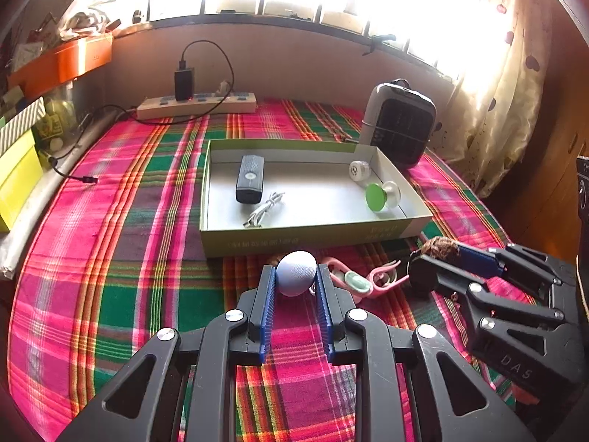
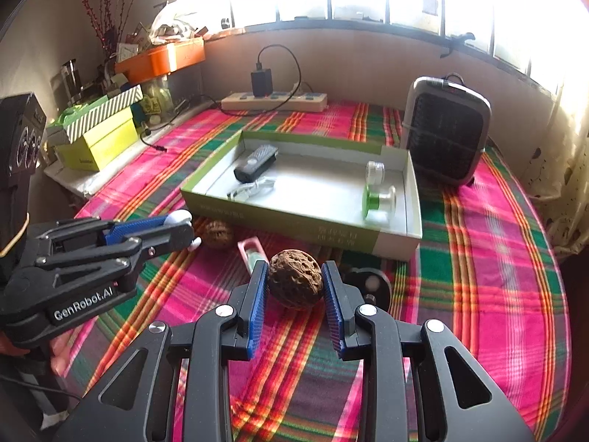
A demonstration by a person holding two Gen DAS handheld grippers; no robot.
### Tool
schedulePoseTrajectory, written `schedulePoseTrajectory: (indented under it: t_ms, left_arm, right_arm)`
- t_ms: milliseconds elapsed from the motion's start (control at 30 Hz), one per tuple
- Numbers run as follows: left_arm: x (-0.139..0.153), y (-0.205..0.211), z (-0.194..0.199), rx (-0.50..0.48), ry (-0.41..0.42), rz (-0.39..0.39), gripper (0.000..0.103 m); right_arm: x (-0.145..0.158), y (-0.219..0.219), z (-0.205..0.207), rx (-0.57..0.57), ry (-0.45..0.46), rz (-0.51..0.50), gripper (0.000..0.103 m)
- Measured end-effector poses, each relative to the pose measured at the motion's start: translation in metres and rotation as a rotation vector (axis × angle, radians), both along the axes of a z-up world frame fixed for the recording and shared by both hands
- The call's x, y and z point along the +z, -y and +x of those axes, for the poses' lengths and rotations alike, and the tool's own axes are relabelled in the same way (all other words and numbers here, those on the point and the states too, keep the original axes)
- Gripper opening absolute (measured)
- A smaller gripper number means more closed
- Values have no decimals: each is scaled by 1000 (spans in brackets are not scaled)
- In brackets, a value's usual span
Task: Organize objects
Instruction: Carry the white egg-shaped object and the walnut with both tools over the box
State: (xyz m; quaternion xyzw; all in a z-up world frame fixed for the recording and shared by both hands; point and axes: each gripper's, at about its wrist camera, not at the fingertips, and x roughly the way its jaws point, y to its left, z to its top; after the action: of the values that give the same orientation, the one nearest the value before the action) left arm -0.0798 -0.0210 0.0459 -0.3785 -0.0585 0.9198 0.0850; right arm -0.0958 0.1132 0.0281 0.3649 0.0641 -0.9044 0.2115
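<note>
My left gripper [image 1: 295, 276] is shut on a pale blue-white egg-shaped object [image 1: 296, 272], held just in front of the open green-sided box [image 1: 294, 241]. My right gripper [image 2: 295, 280] is shut on a brown walnut [image 2: 294, 279], also in front of the box [image 2: 294, 226]. The box holds a black remote-like device [image 1: 249, 178], a white cable [image 1: 264, 209], a small white round part [image 1: 359, 170] and a green-capped clear piece [image 1: 379, 195]. A second walnut [image 2: 218, 234], a pink clip [image 1: 362, 280] and a black disc [image 2: 371, 283] lie on the cloth.
The plaid cloth [image 1: 121, 258] covers the table. A grey fan heater [image 2: 445, 129] stands at the back right, a power strip with a charger [image 1: 197, 105] at the back wall. Yellow and striped boxes [image 2: 97, 132] and an orange tray [image 2: 162, 59] crowd the left side.
</note>
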Motion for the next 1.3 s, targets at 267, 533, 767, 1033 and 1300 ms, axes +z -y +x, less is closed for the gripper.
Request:
schedulePoseTrajectory:
  t_ms: [267, 533, 767, 1033, 1300]
  left_arm:
    - [6, 2, -16, -5, -12, 5, 19]
    - [3, 2, -40, -8, -4, 3, 19]
    - [-4, -1, -61, -19, 14, 4, 19]
    - [-13, -9, -85, -38, 38, 2, 19]
    - [-25, -10, -103, -45, 74, 0, 19]
  right_arm:
    - [21, 5, -30, 9, -34, 4, 30]
    - [25, 15, -73, 33, -20, -24, 30]
    - [16, 23, -106, 32, 10, -1, 31]
    - [-3, 29, -141, 19, 63, 30, 31]
    - [-19, 36, -166, 9, 108, 75, 31]
